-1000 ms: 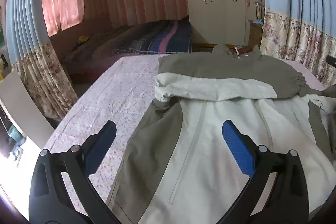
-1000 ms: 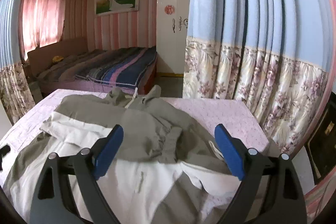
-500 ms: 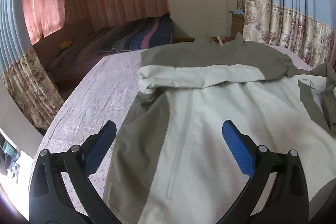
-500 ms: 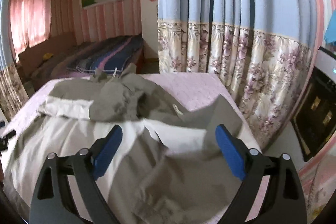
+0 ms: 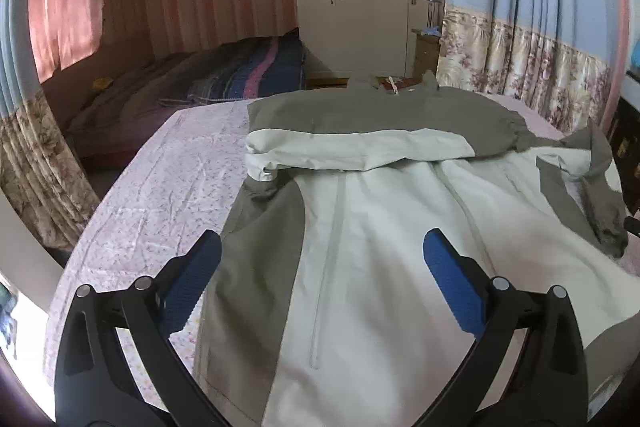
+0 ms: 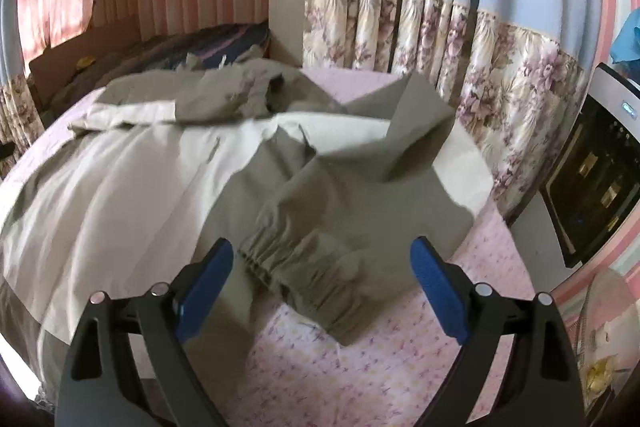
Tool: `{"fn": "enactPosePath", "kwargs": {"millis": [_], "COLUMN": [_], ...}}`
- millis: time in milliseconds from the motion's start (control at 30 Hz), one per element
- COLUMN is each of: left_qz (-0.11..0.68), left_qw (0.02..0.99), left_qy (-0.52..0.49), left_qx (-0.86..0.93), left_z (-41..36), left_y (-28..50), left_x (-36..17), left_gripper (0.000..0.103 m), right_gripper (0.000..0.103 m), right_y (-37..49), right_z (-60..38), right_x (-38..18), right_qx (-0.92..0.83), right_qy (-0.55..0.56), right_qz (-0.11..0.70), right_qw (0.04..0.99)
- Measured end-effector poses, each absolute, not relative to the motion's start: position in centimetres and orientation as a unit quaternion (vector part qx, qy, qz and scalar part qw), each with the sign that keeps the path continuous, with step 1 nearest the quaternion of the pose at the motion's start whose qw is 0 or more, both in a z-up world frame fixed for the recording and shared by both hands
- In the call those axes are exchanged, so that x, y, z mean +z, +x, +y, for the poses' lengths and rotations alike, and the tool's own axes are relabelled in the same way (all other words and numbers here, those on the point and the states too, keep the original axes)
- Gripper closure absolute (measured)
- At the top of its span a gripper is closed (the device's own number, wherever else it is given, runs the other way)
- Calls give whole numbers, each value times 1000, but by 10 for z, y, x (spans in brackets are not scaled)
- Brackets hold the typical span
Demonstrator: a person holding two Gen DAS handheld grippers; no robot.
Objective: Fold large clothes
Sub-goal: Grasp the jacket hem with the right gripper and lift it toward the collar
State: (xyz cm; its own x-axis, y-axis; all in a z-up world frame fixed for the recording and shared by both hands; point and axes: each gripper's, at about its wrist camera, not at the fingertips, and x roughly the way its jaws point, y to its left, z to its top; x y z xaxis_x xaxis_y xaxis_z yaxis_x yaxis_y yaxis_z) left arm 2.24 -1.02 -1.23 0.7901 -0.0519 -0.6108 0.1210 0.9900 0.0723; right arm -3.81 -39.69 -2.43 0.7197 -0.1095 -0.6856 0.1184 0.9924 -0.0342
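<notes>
Right wrist view shows your right gripper (image 6: 322, 267) wide open, empty, over the jacket's (image 6: 132, 179) elastic cuff (image 6: 296, 263) on the pink sheet (image 6: 360, 367), while your left gripper (image 5: 322, 259) gapes empty above its hem.

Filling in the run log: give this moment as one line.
task: fold | item: olive-and-cream jacket on pink floral sheet | left gripper: open | right gripper: open over gathered olive cuff
</notes>
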Motion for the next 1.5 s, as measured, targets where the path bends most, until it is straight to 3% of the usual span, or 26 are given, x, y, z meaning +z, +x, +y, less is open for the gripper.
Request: {"fn": "enactPosePath", "kwargs": {"millis": [333,433,467,533,800,967,1133,1333,1500], "left_qz": [329,334,334,332,317,300,288,302,313], "left_qw": [943,940,940,940,947,952,956,953,949], "left_qy": [40,46,49,56,60,63,46,18,28], "left_qx": [-37,-44,-45,-47,-13,2,-11,-28,-26], "left_z": [-6,-14,-16,-19,3,19,17,6,-1], "left_y": [16,14,12,9,9,29,67,111,127], "left_x": [-18,-19,-18,-16,5,26,46,47,35], "left_gripper": [3,3,3,3,3,3,3,3,3], "right_gripper": [15,55,87,96,98,97,97,97,96], "right_y": [-49,-48,-48,-47,-73,-48,18,111,152], "right_z": [-424,-438,-441,-447,-526,-547,-492,-373,-243], "right_x": [-63,-72,-71,-65,31,98,127,116,103], "right_qx": [-122,-128,-135,-172,-365,-288,-134,43,112], "right_qy": [12,36,39,29,60,116,119,152,66], "right_qz": [429,438,434,426,265,206,204,241,255], "right_qw": [895,889,890,888,891,928,962,957,958]}}
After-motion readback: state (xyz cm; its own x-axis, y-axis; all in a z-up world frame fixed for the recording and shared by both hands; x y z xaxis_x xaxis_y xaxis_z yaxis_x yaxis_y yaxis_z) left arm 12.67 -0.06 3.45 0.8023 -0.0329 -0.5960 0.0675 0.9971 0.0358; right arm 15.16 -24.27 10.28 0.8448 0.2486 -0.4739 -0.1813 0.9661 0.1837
